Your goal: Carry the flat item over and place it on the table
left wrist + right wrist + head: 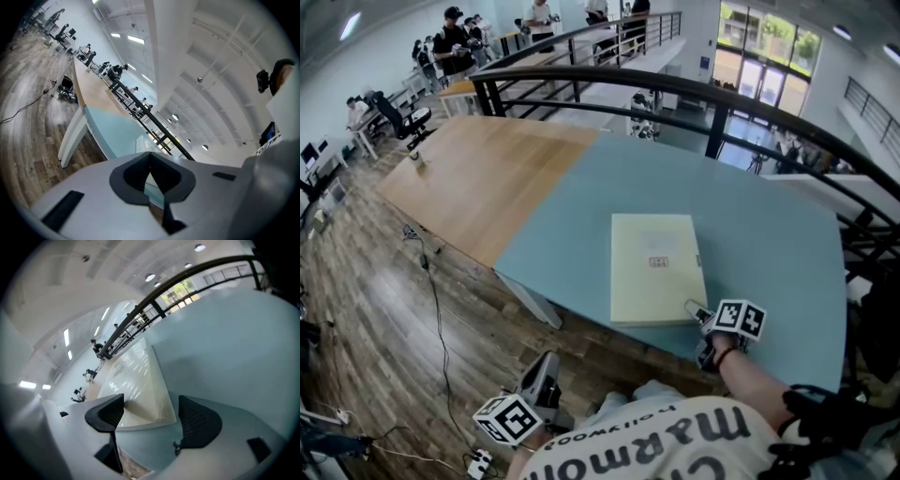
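We see the flat box, pale yellow, lying flat on the blue-green part of the table, close to the near edge and a little to the right of the middle. The right gripper is at the near right corner of the box. Its jaws stand apart with this corner between them, but they do not press on it. The left gripper hangs low at the near left, away from the table, with its jaw tips together and nothing between them.

We judge the box to be light and stiff, because it keeps straight edges and lies fully flat. Its surface looks glossy, perhaps from a thin film, though the wide lens makes this hard to confirm, so it may slide between the pads. We think the best hold is on a corner or the near edge, with the jaws well over the edge, since a shallow pinch could let the box tilt or slip.
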A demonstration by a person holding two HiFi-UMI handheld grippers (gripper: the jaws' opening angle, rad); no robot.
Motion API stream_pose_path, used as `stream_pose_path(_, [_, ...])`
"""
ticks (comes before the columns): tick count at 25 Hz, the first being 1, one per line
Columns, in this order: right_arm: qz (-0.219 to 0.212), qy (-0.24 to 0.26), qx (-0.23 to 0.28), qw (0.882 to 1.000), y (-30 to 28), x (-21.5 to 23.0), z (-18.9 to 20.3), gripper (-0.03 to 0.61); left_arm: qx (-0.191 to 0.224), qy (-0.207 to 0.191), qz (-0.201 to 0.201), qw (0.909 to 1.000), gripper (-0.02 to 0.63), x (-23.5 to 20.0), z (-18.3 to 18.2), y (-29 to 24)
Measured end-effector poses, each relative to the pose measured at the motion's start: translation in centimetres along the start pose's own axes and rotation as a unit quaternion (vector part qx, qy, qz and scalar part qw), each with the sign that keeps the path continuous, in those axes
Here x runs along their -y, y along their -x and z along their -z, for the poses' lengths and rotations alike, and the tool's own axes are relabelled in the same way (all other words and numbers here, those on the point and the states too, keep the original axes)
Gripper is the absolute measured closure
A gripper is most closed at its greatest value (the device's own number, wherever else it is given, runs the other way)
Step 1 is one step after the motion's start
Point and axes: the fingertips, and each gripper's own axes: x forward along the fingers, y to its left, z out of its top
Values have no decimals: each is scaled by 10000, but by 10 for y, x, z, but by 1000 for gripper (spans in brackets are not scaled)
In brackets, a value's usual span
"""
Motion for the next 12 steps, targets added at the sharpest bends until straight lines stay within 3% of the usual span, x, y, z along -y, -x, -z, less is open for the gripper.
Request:
stream_pose_path(2, [111, 453, -12, 9989, 1, -3, -5, 207, 7, 2, 2, 10000, 611, -1, -2, 1])
stream_pose_path(9, [142, 293, 88, 9994, 4, 0, -2, 207, -5, -6, 72, 10000, 611, -3, -4, 4])
stream_pose_path(12, [242, 552, 188, 9980, 6, -2, -4, 207, 8, -28, 78, 10000, 611, -7, -9, 8])
